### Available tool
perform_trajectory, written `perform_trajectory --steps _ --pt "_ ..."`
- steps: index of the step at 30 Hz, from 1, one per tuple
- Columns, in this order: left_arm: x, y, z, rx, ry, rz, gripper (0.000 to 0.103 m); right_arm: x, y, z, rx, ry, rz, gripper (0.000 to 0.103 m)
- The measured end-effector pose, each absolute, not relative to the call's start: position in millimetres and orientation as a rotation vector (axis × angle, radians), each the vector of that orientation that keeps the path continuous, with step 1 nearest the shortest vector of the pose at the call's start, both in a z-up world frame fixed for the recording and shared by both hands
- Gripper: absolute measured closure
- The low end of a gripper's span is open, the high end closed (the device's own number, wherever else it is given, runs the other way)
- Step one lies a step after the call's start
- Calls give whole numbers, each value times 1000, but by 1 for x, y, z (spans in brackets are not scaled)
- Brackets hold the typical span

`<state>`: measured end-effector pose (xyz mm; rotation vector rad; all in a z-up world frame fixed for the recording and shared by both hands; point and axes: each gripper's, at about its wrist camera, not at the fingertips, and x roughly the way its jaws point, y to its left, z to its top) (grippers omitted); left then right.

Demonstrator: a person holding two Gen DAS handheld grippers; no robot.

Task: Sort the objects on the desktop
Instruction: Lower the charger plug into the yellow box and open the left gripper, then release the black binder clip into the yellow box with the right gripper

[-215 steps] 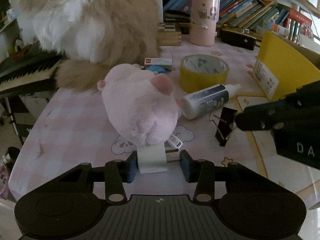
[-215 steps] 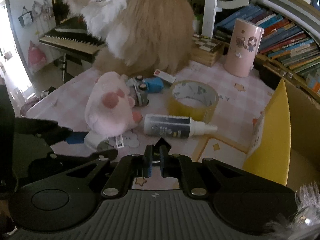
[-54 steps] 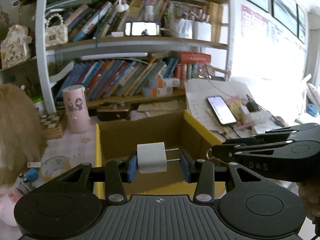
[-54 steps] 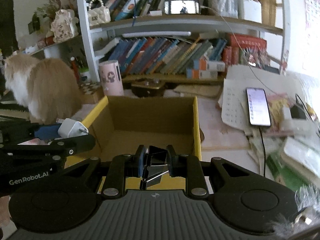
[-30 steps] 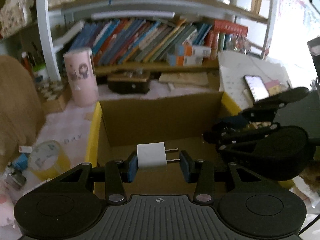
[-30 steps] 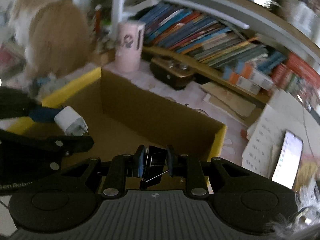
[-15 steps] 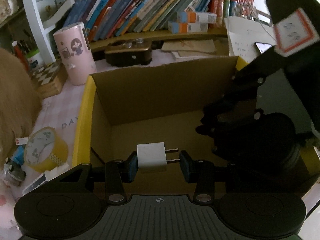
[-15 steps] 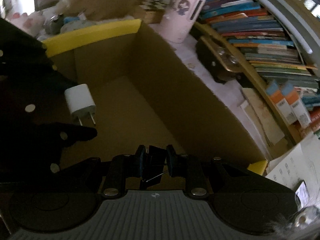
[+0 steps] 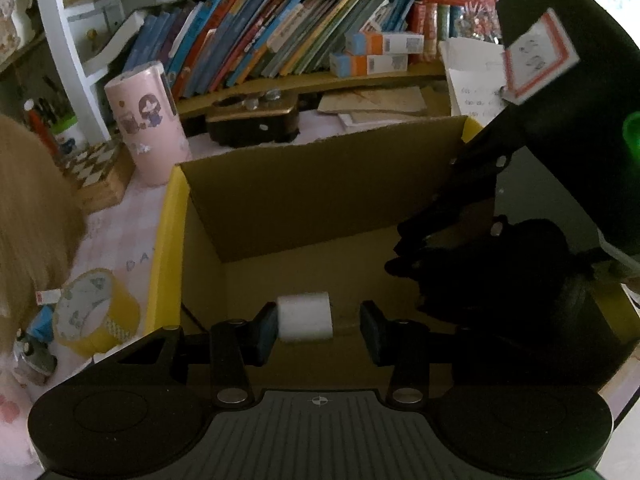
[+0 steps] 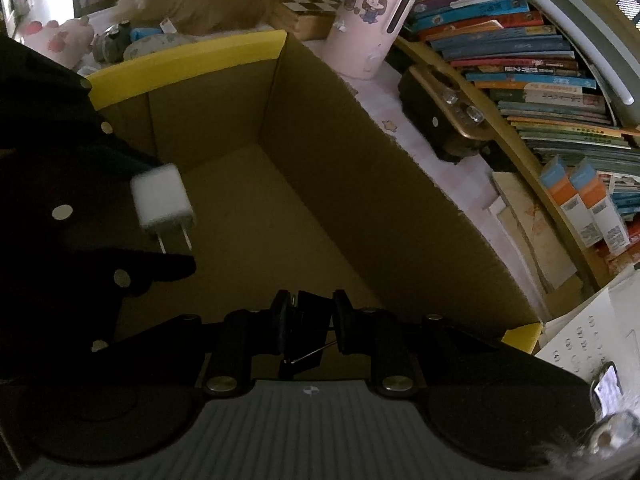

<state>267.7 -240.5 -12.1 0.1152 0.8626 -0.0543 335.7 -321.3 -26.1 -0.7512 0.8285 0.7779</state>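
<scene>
White charger [image 9: 305, 316] between opening left tool [image 9: 318, 330]; right tool [image 10: 308, 326] pinching binder clip [image 10: 310, 320].

Both grippers angle steeply downward, side by side. The left gripper [image 9: 319, 322] is opening, its left finger against a white charger [image 9: 305, 317], the right finger standing clear. The right gripper [image 10: 308, 322] is clamped tight on a black binder clip [image 10: 307, 326].

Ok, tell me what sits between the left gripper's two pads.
The white charger plug sits between them, over the cardboard box, in the left wrist view. The left gripper is opening: the plug touches one pad, and the other stands clear of it.
</scene>
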Motion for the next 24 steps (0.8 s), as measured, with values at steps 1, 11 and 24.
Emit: perform_trajectory --steps 1,11,24 --pt "267 -241 -11 122 854 -57 58 335 -322 -25 -744 822 775 78" --pt "248 -241 9 120 724 -31 42 334 -342 -10 -576 807 717 71" --pt "206 -219 56 14 540 38 33 288 -388 49 -254 668 565 65"
